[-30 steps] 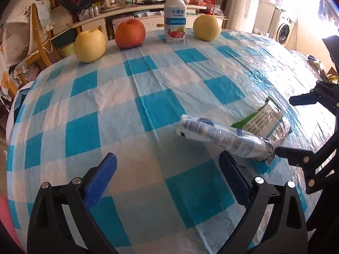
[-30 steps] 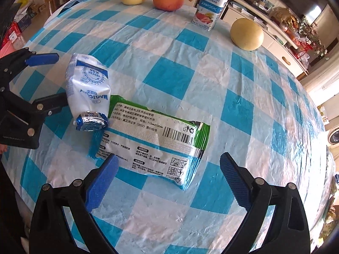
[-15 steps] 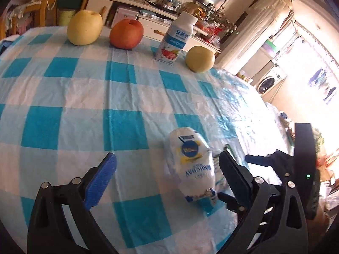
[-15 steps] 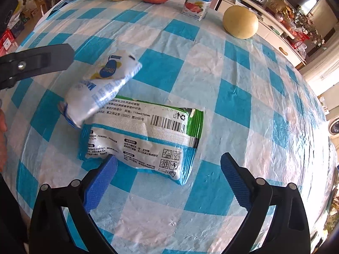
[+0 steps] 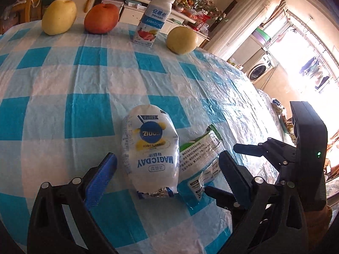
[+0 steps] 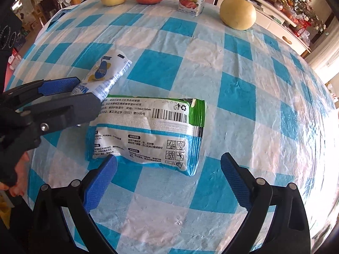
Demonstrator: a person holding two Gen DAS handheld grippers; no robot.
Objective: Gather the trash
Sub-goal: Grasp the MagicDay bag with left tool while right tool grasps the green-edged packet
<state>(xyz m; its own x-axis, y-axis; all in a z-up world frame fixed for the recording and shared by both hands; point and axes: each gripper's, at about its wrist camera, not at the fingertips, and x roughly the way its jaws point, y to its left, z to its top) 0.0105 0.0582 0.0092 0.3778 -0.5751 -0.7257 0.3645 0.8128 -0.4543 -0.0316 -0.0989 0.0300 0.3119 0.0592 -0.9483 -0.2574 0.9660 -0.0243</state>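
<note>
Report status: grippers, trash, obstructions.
Left gripper open, straddling white snack wrapper. Right gripper open, before wipes pack. Packs touch; nothing else blocking.

Both wrist views look forward, close and low over the checked worktop [image 5: 89, 110], sharing two wrappers and far fruit.

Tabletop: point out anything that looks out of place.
Two wrappers lie loose amid the tidy fruit row: a white MAGICDAY wrapper overlapping a green-edged wipes pack. The yogurt bottle stands upright; nothing is spilled.
</note>
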